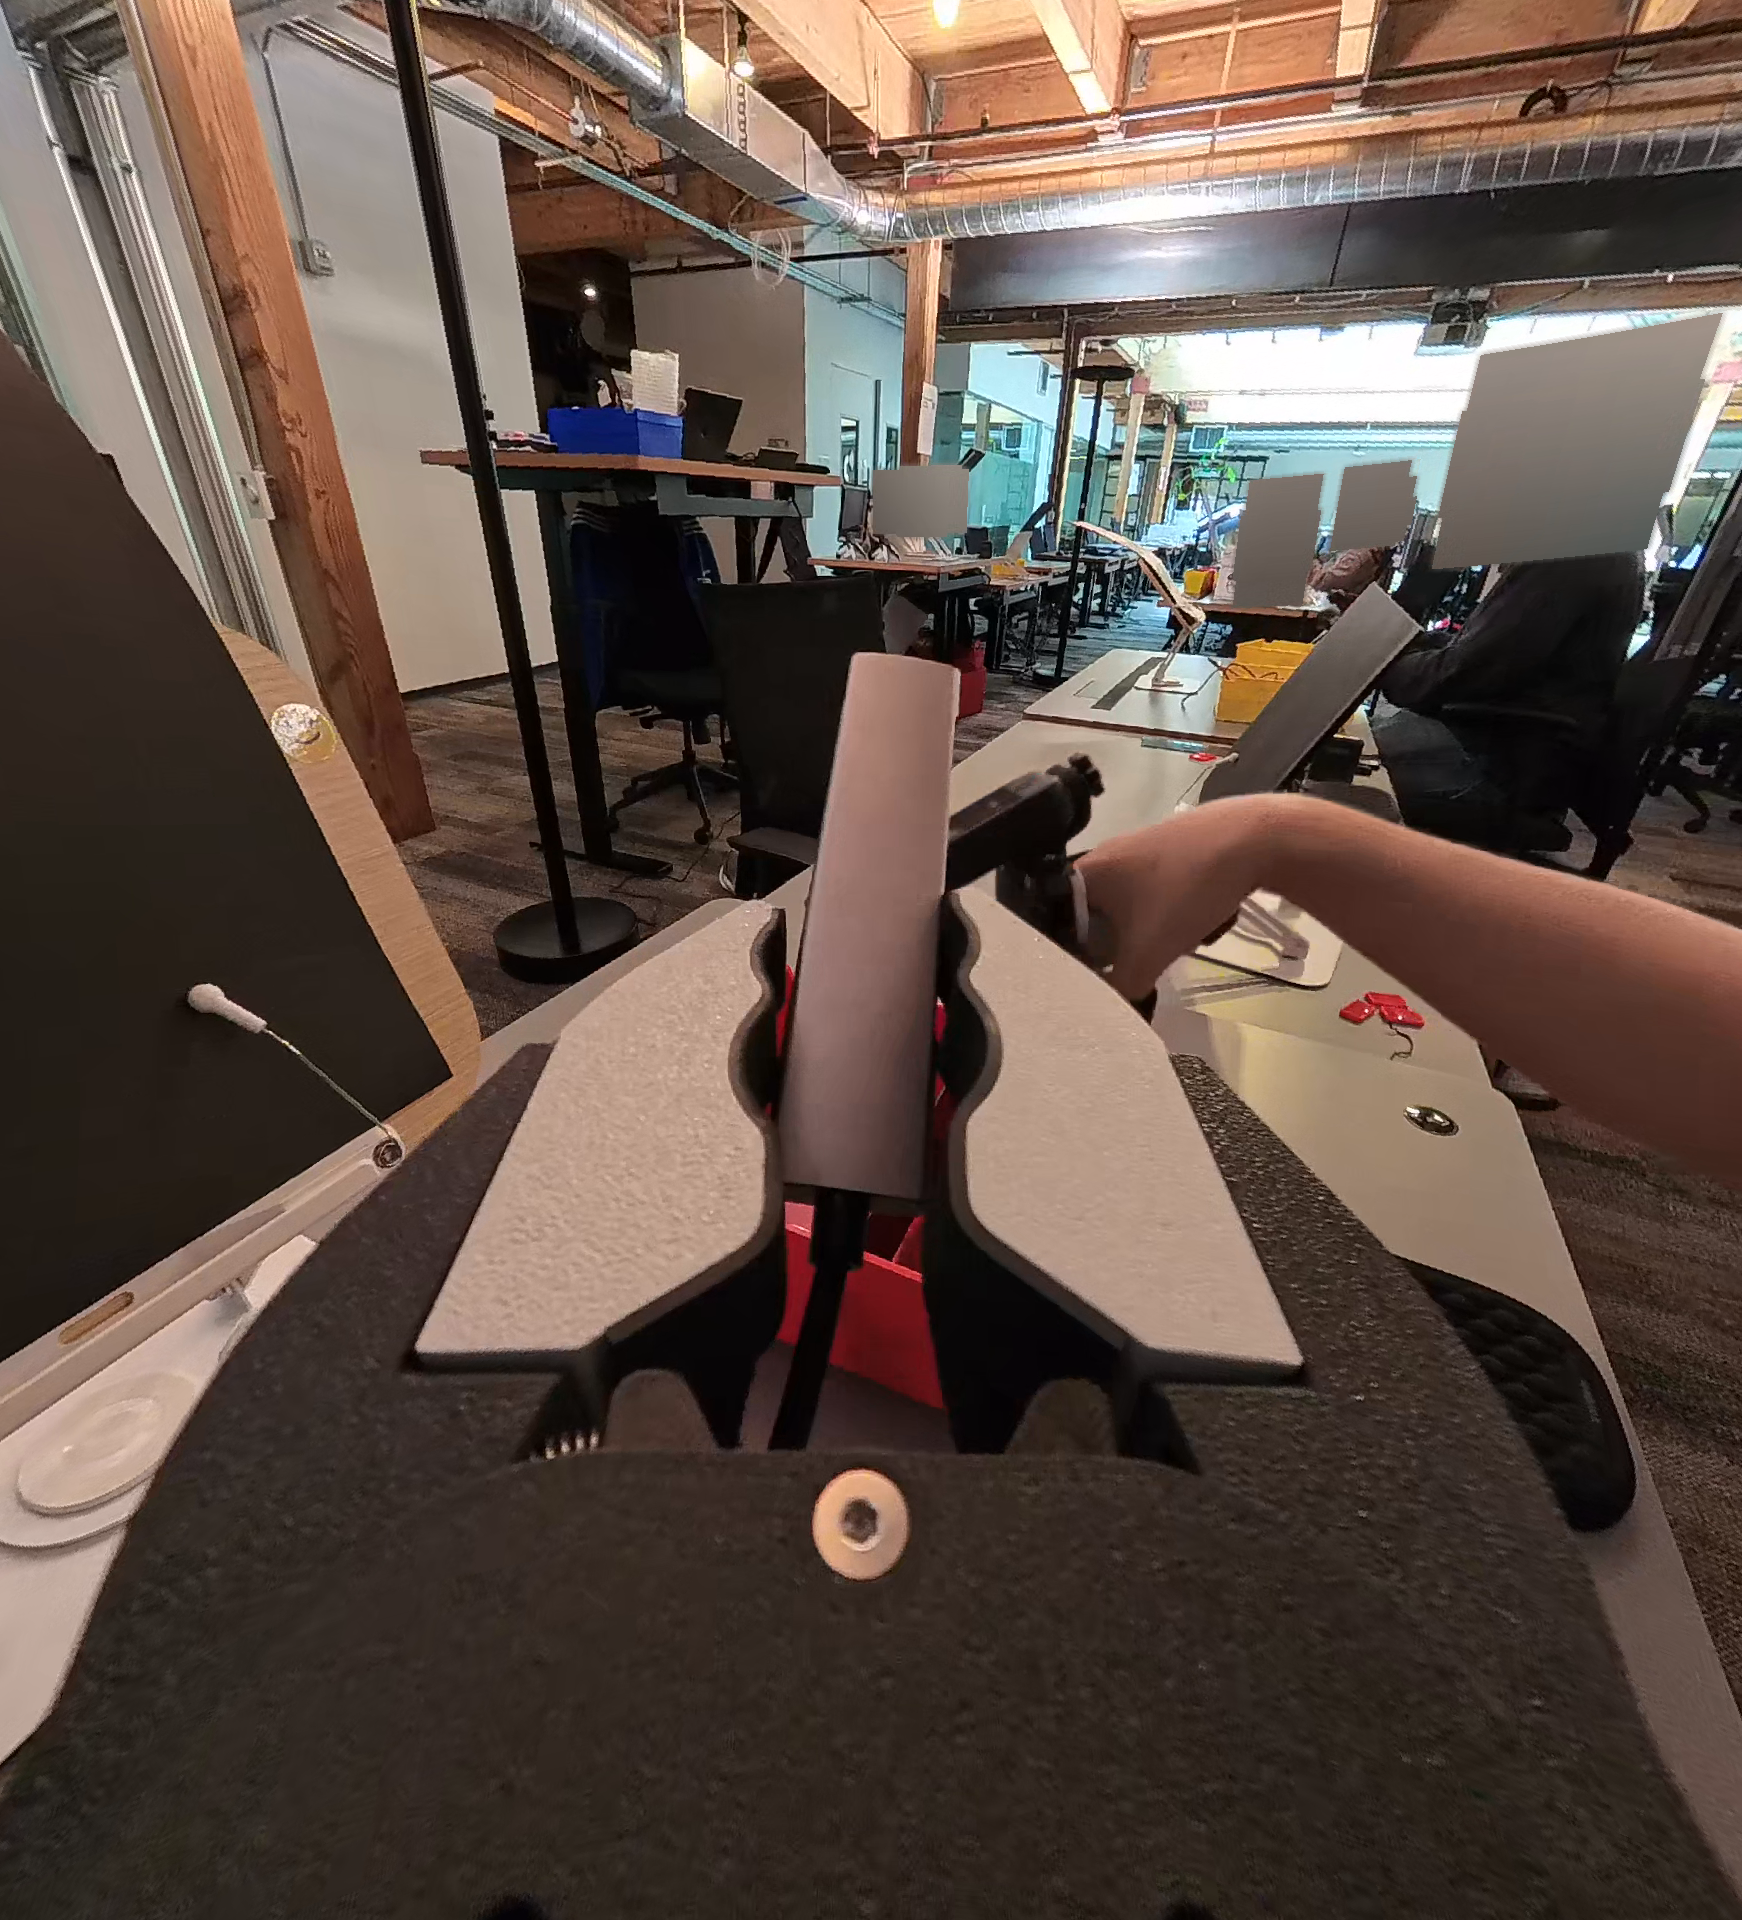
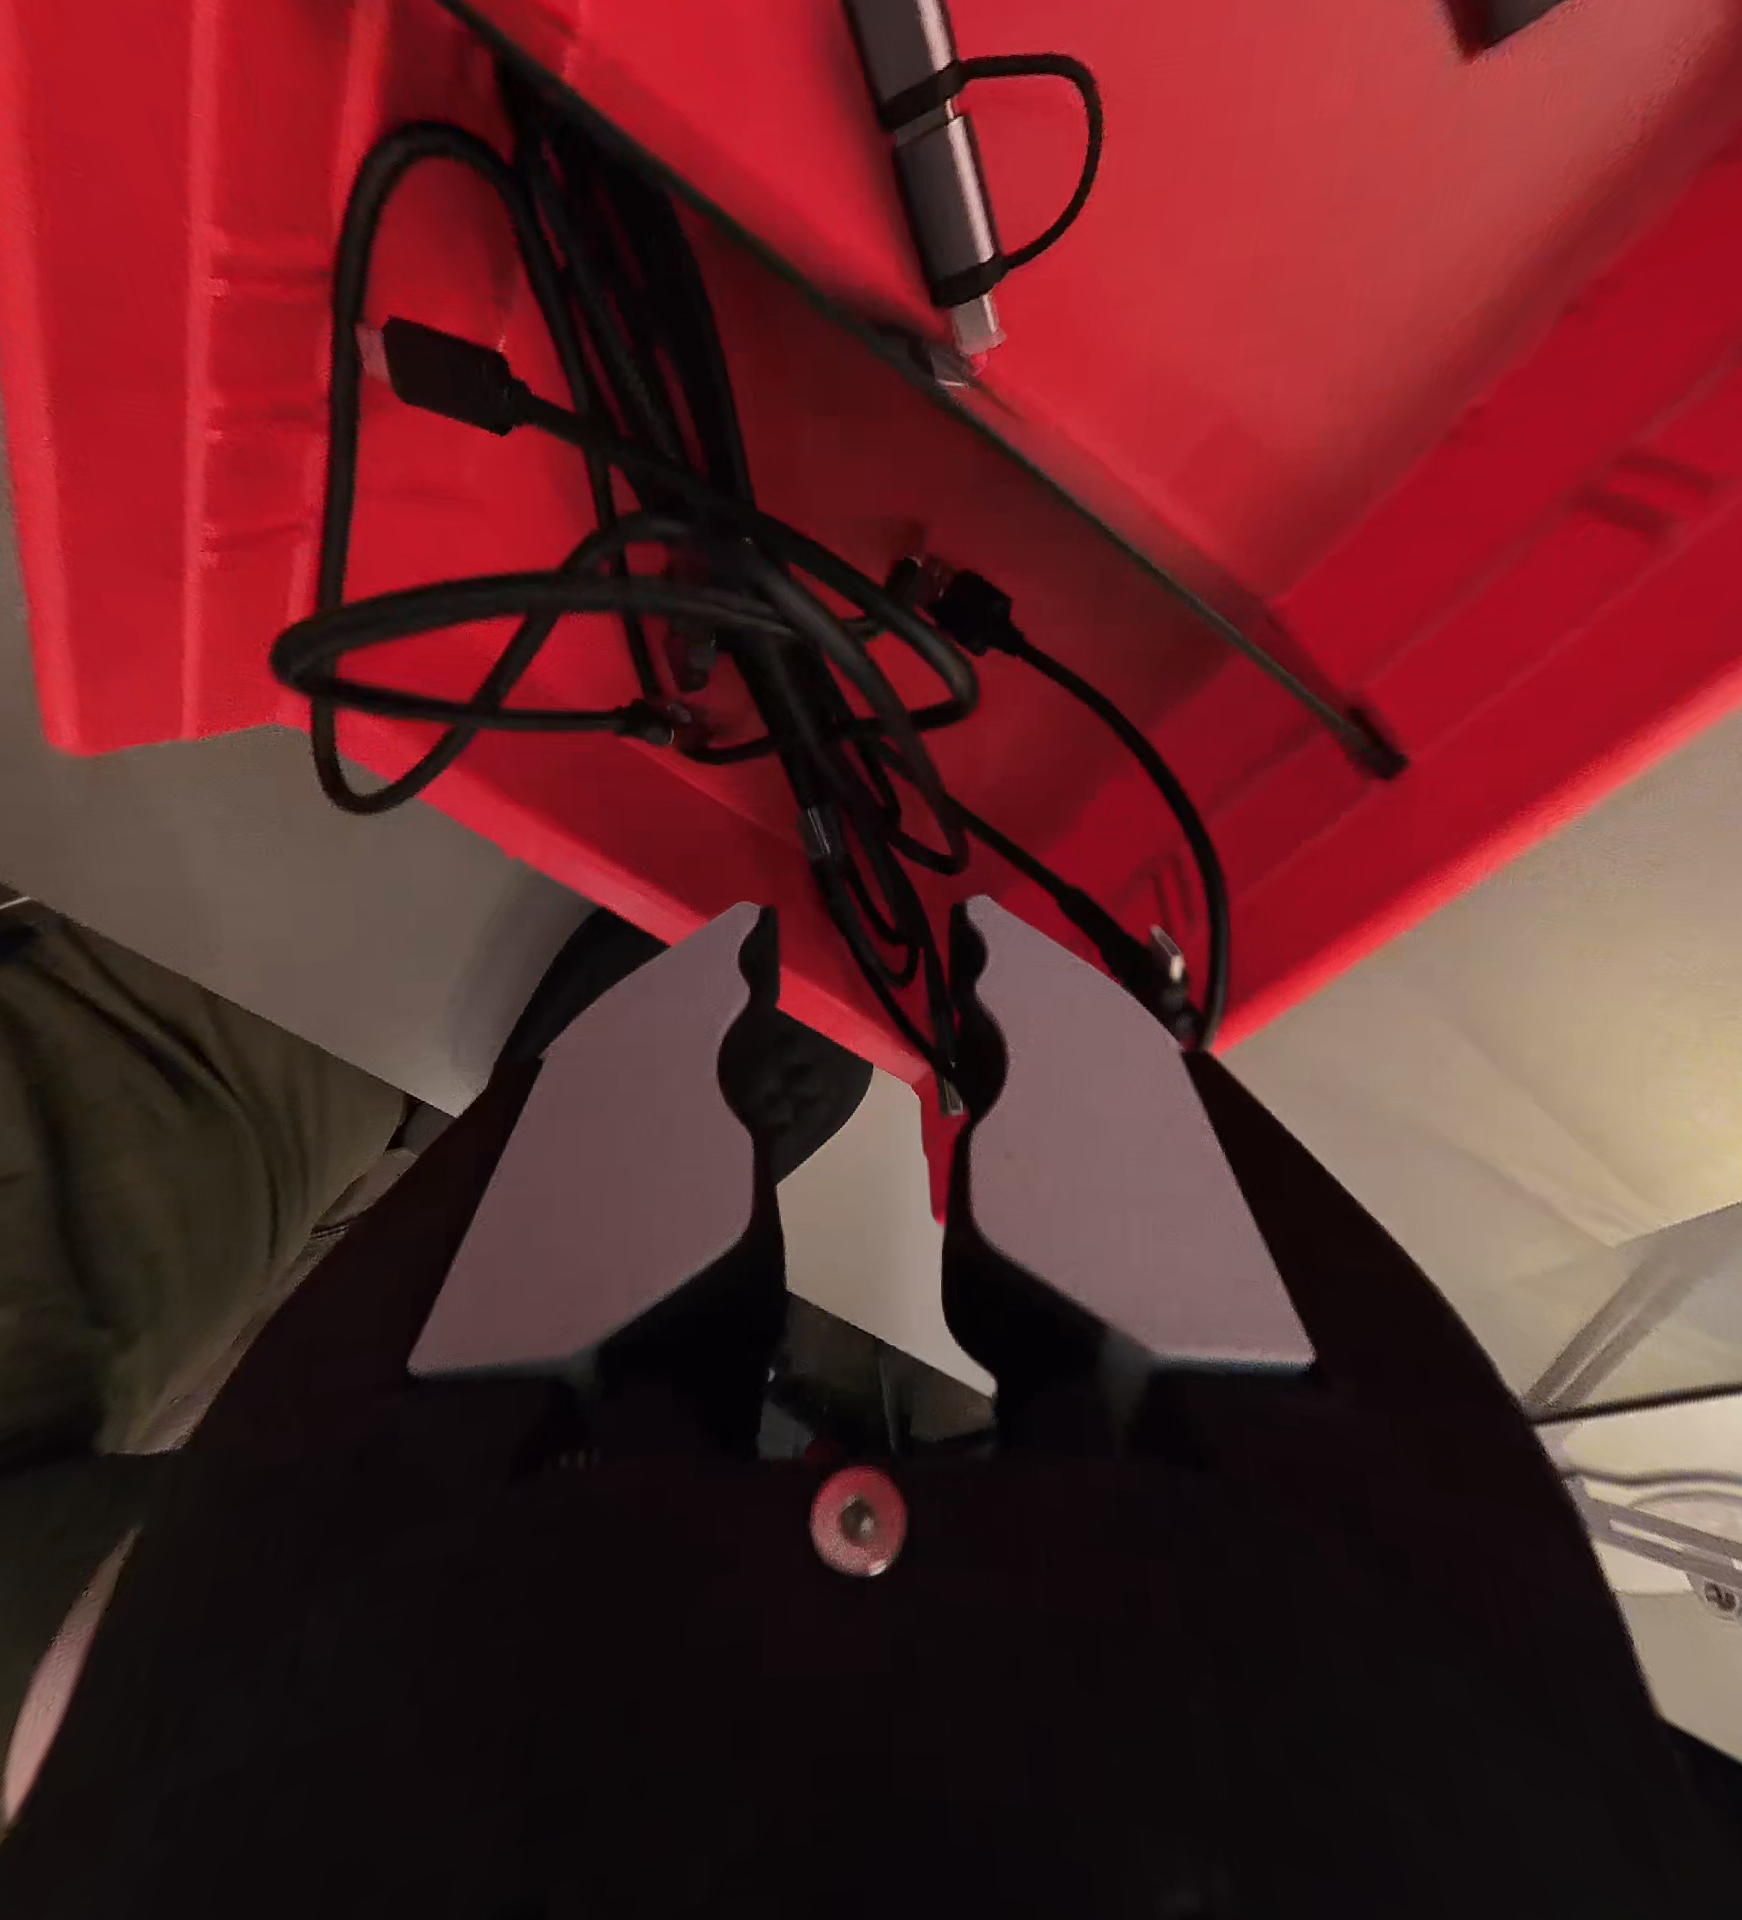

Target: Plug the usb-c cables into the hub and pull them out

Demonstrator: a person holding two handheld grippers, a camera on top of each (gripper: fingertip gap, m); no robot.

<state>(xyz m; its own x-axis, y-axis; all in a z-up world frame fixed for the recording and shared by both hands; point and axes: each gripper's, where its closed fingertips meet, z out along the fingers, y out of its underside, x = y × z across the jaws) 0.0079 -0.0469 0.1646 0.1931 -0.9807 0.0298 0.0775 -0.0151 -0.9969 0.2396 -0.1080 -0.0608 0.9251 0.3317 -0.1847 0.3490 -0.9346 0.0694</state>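
Observation:
My left gripper (image 1: 862, 914) is shut on a long grey hub (image 1: 882, 790) and holds it upright. The hub's black lead (image 1: 810, 1340) hangs from its lower end over a red bin (image 1: 877, 1340). My right gripper (image 2: 865, 914) is open above the red bin (image 2: 1366, 312), just over a tangle of black USB-C cables (image 2: 721, 623). One loose plug tip (image 2: 948, 1091) lies beside the inner edge of its right finger. In the left wrist view the right gripper's body (image 1: 1038, 831) and the hand holding it (image 1: 1158, 904) show behind the hub.
A black divider (image 2: 1054, 478) splits the bin; a grey adapter stick (image 2: 940, 177) lies beyond it. A black panel with a wooden edge (image 1: 119, 831) stands at the left. The white table (image 1: 1418, 1143) holds small red pieces (image 1: 1376, 1008). A person sits at the back right. There is about 35 centimeters between the tips of the two grippers.

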